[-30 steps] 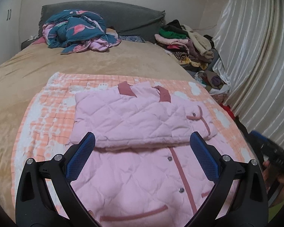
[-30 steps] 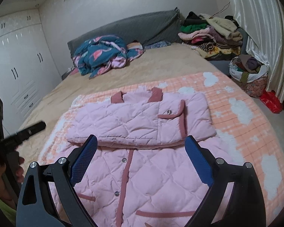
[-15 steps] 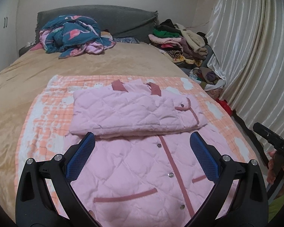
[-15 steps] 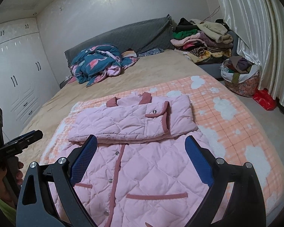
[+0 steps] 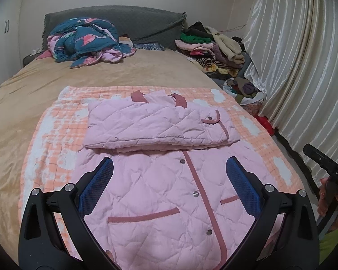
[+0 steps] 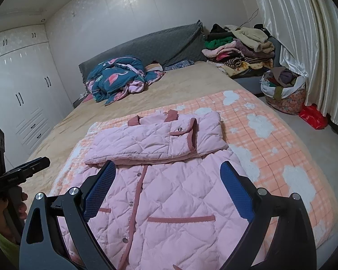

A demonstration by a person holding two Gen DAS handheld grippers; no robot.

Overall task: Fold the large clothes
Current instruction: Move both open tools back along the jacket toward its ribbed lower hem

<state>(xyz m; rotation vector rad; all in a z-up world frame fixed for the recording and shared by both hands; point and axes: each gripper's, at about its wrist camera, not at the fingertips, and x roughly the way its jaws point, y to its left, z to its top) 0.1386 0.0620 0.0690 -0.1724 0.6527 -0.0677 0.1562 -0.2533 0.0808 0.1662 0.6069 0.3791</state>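
Pink quilted jacket (image 5: 160, 193) on the checked blanket (image 5: 56, 123) of the bed, sleeves folded across the chest. Left gripper (image 5: 169, 180) and right gripper (image 6: 166, 184), jaws apart and empty, have drawn back toward the hem; the bottom fold likely follows.

A pink quilted jacket (image 5: 160, 186) lies front-up on the orange checked blanket (image 5: 49, 135) that covers the near part of the bed. Its sleeves (image 5: 146, 126) are folded across the chest in a flat band just below the dusty-rose collar (image 5: 139, 96). Rose piping runs down the snap-buttoned placket (image 5: 195, 180) and edges both pockets. The hem lies nearest the blanket's foot end.
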